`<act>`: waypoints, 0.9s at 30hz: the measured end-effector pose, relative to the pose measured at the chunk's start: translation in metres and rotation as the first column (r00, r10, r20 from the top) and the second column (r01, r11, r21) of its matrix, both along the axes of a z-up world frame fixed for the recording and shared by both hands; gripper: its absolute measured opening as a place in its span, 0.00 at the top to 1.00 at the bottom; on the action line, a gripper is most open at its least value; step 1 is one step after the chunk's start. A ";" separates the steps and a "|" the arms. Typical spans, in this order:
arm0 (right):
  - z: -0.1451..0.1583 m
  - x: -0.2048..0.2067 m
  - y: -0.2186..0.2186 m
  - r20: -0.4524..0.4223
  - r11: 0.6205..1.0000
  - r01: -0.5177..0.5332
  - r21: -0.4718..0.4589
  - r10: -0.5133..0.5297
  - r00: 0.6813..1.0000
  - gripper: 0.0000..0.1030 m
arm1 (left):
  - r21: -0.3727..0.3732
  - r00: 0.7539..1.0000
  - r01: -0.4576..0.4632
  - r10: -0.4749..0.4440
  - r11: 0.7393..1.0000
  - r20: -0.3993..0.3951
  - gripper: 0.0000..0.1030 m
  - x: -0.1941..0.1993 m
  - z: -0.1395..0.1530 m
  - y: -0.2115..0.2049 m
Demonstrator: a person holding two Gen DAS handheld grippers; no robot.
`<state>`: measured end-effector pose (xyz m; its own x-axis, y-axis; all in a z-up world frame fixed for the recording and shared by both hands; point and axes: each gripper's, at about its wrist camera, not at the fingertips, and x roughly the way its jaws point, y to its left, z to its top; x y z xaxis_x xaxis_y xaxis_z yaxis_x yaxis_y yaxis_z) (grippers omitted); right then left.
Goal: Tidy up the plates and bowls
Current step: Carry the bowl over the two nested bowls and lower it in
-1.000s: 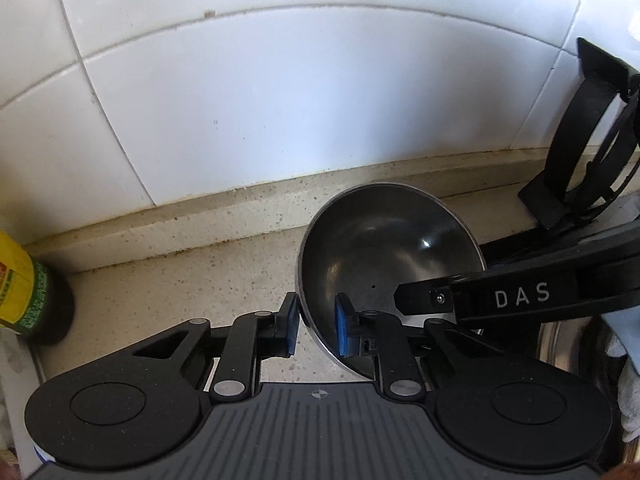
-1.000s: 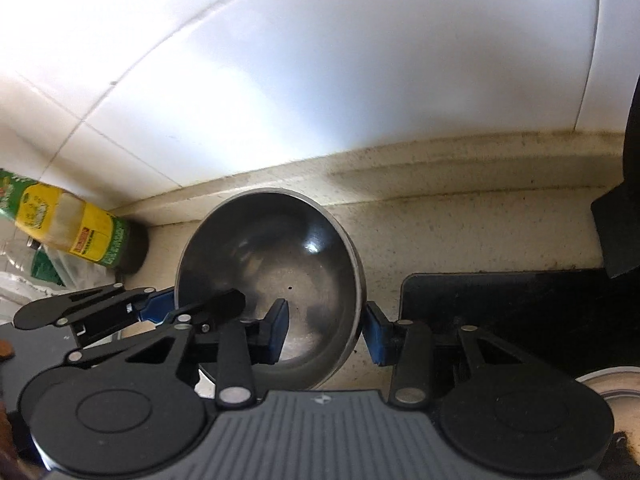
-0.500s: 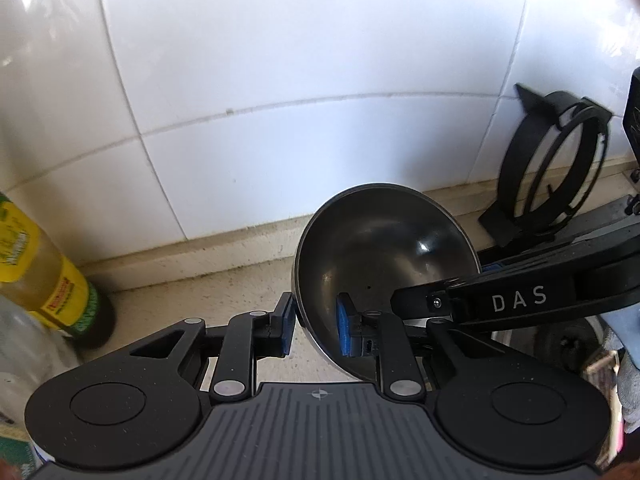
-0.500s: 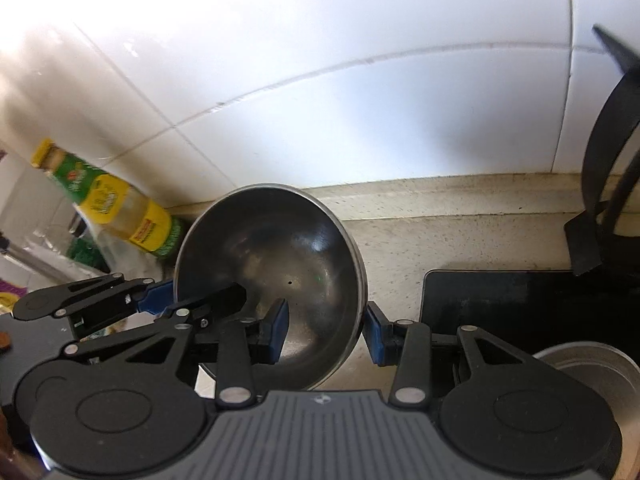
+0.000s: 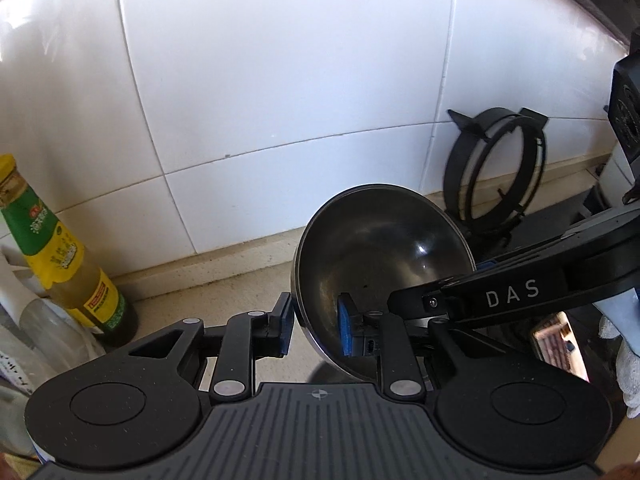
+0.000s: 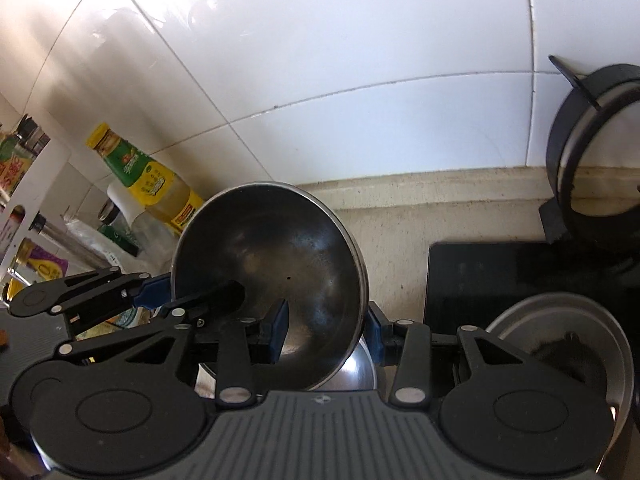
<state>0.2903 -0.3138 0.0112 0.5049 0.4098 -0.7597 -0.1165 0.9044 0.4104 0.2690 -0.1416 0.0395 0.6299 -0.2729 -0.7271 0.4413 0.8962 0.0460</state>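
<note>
Clamped on a steel bowl (image 5: 380, 276) from both sides: left gripper (image 5: 314, 322) pinching the rim at the bowl's nine o'clock, one blue pad outside the wall and one inside, right gripper (image 6: 324, 330) doing likewise at three o'clock. Held clear of the speckled counter (image 6: 400, 248), tilted, mouth facing back toward both cameras. Just under the right gripper, at six o'clock, another steel bowl (image 6: 362, 372), likely the one to nest into; straight down looks the shorter way, neither hand nearer. Beyond, at ten o'clock, a sauce bottle (image 5: 52, 248); at two o'clock, a black ring stand (image 5: 494, 172) leaning on white wall tiles (image 5: 280, 60).
</note>
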 end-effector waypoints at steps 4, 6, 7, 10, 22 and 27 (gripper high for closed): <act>-0.002 -0.015 0.005 -0.015 1.000 0.009 -0.011 -0.009 1.000 0.46 | -0.005 1.000 0.022 -0.022 1.000 -0.013 0.72 -0.016 0.000 0.007; -0.004 -0.022 0.007 -0.023 1.000 0.012 -0.014 -0.012 1.000 0.46 | -0.006 0.999 0.030 -0.030 1.000 -0.021 0.72 -0.024 -0.001 0.009; -0.007 -0.024 0.008 -0.031 1.000 0.013 -0.011 -0.014 0.999 0.46 | -0.004 0.999 0.035 -0.035 0.999 -0.023 0.72 -0.028 -0.002 0.011; -0.015 -0.031 0.009 -0.059 1.000 0.018 -0.009 -0.018 0.998 0.46 | 0.007 0.998 0.049 -0.049 0.999 -0.037 0.72 -0.035 -0.008 0.013; -0.039 -0.044 0.016 -0.110 0.999 0.036 -0.013 -0.038 0.993 0.46 | 0.016 0.993 0.070 -0.068 0.997 -0.092 0.72 -0.042 -0.030 0.022; -0.044 -0.045 0.013 -0.125 0.999 0.038 -0.018 -0.040 0.991 0.46 | 0.022 0.992 0.074 -0.072 0.997 -0.101 0.73 -0.042 -0.034 0.020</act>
